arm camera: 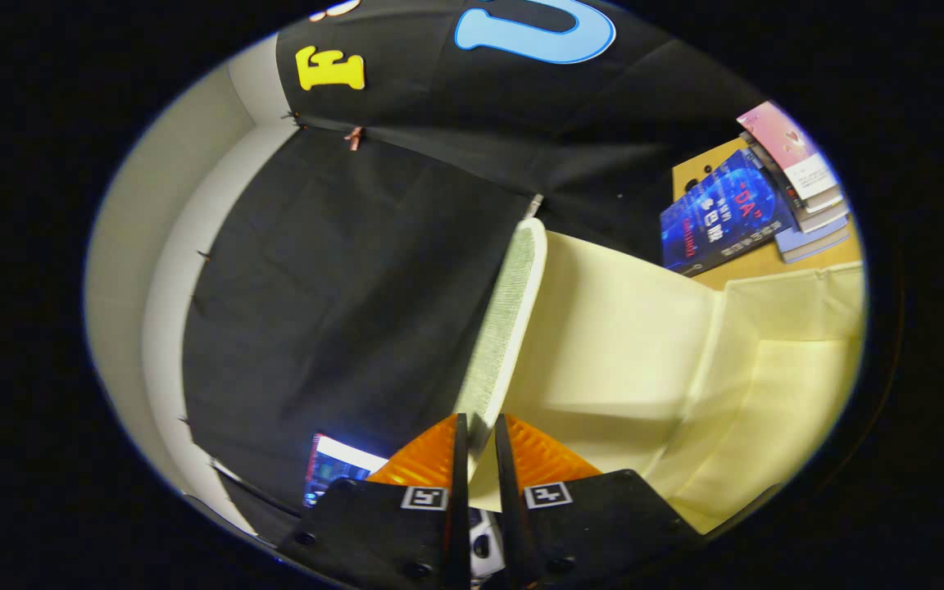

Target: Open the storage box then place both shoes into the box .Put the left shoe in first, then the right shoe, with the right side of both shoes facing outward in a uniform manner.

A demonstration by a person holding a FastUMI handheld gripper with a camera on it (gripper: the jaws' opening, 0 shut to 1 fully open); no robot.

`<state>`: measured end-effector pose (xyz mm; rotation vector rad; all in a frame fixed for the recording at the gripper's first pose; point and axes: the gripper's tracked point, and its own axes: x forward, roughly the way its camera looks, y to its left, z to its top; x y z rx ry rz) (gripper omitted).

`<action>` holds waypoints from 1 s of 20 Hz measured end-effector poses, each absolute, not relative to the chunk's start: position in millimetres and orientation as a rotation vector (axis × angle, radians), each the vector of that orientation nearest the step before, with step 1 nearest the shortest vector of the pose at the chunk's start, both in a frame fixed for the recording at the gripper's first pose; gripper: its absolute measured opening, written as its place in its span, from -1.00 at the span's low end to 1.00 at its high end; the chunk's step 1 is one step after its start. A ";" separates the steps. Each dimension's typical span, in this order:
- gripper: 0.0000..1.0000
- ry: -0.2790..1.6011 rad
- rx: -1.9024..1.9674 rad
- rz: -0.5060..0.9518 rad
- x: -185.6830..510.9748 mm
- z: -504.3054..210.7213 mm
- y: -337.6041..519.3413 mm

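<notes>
Gripper [476, 430]: fingers nearly closed, clamping the lid edge between them.
Lid [505, 319]: raised, standing on edge.
Storage box [644, 344]: open, pale fabric interior.
Books [759, 201]: stacked beyond the box.

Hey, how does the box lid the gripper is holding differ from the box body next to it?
The lid is a thin panel seen edge-on with a greenish mesh-like face; the box is a deep, plain cream cavity. The lid stands swung up, pinched near its lower edge between the fingers of the gripper; the box lies open beside it, untouched, with no shoes in it. Both share the pale cream colour.
</notes>
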<state>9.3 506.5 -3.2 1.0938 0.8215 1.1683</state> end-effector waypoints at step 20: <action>0.93 0.775 0.620 0.708 24.6 -122.2 294.2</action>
